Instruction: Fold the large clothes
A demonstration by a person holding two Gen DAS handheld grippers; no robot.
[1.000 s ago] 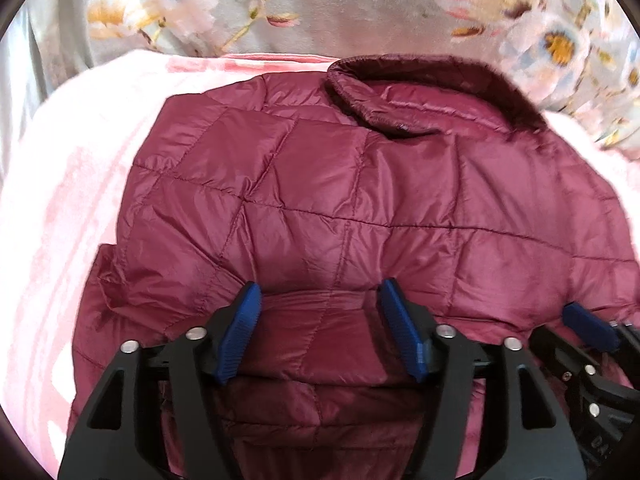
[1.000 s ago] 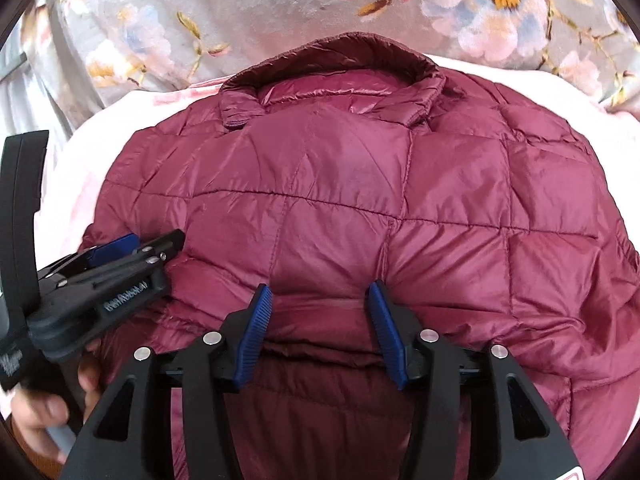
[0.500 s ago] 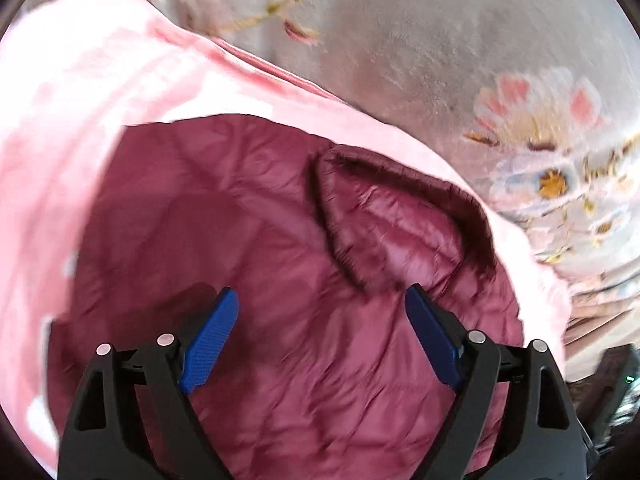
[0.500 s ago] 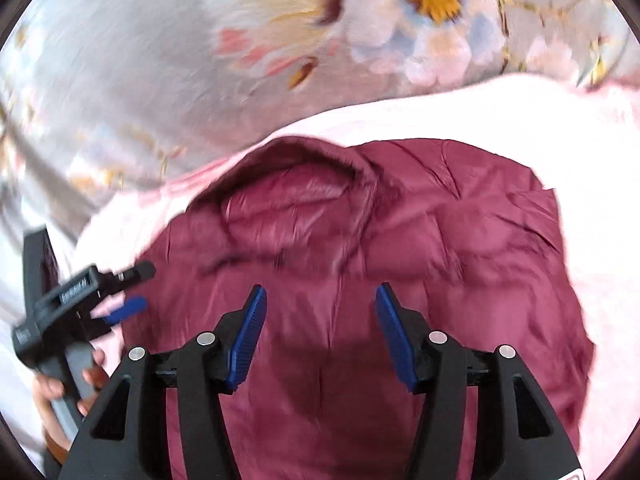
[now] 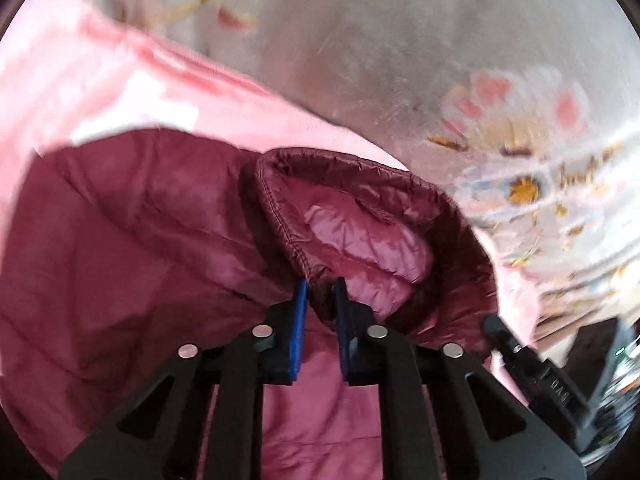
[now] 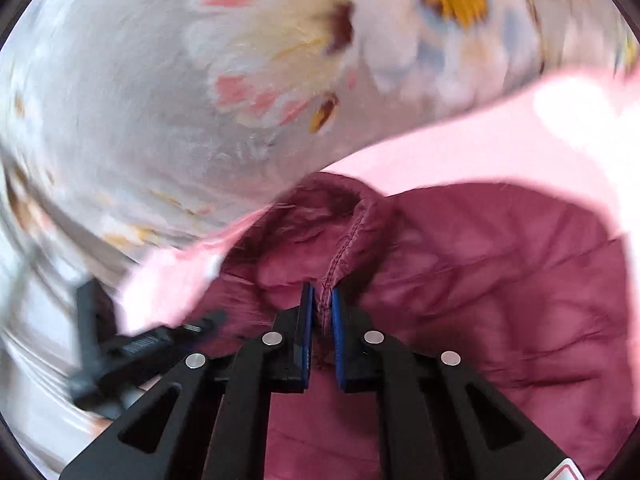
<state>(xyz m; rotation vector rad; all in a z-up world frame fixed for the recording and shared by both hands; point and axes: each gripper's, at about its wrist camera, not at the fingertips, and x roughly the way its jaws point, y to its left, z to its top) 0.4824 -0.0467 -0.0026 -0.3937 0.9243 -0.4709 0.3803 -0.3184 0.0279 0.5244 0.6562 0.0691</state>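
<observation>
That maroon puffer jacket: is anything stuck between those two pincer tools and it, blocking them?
Nothing visible does. The left gripper has its fingers shut on the collar of the maroon jacket, and the right gripper pinches the collar's other end. The jacket lies on a pink blanket.

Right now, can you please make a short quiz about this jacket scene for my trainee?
1. True or false: the left tongs are shut on the collar of the maroon quilted jacket.
2. The right tongs grip which part? A) a sleeve cuff B) the stitched collar edge C) the pink blanket
3. Fill in: the jacket lies on a ____ blanket, with floral fabric beyond it.

Key: 1 true; 2 B; 3 pink.
</observation>
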